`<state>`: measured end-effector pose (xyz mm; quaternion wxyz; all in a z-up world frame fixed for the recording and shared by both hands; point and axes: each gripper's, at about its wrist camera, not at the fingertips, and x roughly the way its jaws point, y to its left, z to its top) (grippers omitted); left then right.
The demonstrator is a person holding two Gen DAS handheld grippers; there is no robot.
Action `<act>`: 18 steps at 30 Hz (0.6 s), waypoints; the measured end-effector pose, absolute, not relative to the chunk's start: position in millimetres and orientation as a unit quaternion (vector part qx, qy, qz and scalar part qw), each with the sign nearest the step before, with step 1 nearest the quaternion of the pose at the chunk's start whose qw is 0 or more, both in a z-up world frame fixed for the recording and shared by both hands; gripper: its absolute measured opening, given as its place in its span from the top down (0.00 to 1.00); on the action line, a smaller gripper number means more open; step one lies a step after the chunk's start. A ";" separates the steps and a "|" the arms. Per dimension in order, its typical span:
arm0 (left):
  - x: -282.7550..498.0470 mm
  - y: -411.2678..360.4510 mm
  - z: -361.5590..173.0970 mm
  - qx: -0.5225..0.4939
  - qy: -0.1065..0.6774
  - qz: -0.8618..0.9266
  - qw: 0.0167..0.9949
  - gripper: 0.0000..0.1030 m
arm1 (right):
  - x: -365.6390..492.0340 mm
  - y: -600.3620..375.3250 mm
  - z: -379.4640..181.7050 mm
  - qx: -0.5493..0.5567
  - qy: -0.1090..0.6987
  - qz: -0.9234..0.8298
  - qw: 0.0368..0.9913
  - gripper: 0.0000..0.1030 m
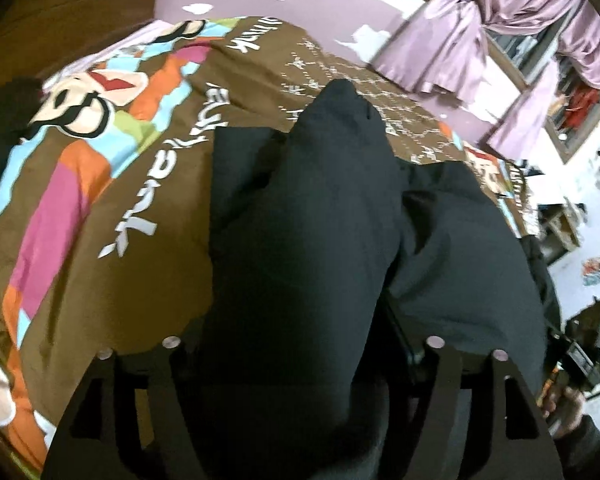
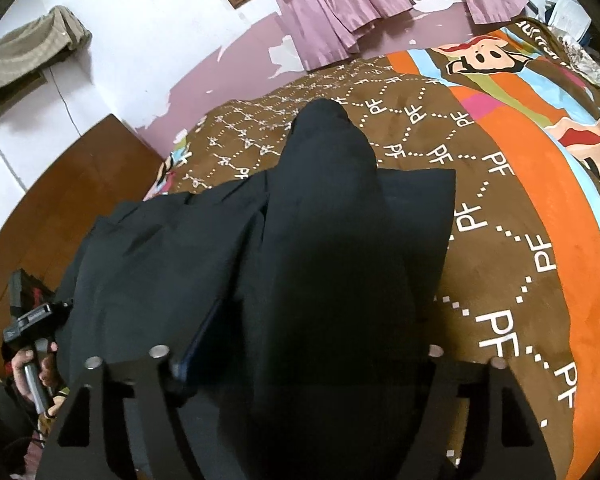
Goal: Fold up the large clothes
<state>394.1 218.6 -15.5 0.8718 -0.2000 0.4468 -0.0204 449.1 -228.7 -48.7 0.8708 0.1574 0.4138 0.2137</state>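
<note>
A large black garment (image 1: 320,200) lies on a bed with a brown cartoon-print blanket (image 1: 140,240). A long folded strip of it runs from the camera to a narrow end near the far wall. My left gripper (image 1: 304,344) stands open over the near end, and the cloth bulges between its wide-apart jaws without being pinched. In the right wrist view the same black garment (image 2: 320,200) lies on the blanket (image 2: 500,240). My right gripper (image 2: 296,354) is open too, with the fold between its jaws. The near hem is hidden under both grippers.
Pink curtains (image 1: 440,48) hang at a window beyond the bed. A wooden headboard (image 2: 60,208) stands at the left. A hand (image 2: 32,364) grips the other tool's handle, seen also as a hand (image 1: 568,400) at the lower right. Olive cloth (image 2: 28,48) hangs on the wall.
</note>
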 end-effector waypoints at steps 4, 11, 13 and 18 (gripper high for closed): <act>390.2 206.1 -9.1 -0.159 0.440 0.031 0.883 0.24 | 446.1 -228.0 -48.2 0.142 0.427 0.169 0.877 0.10; 370.7 174.8 4.1 -0.082 0.393 0.064 0.914 0.06 | 432.4 -225.9 -34.0 0.121 0.424 0.126 0.889 0.05; 367.3 169.4 8.0 -0.073 0.384 0.072 0.918 0.05 | 428.4 -223.6 -27.0 0.116 0.414 0.115 0.895 0.02; 359.1 163.8 16.5 -0.073 0.364 0.084 0.925 0.03 | 416.6 -219.6 -9.4 0.114 0.379 0.105 0.912 0.00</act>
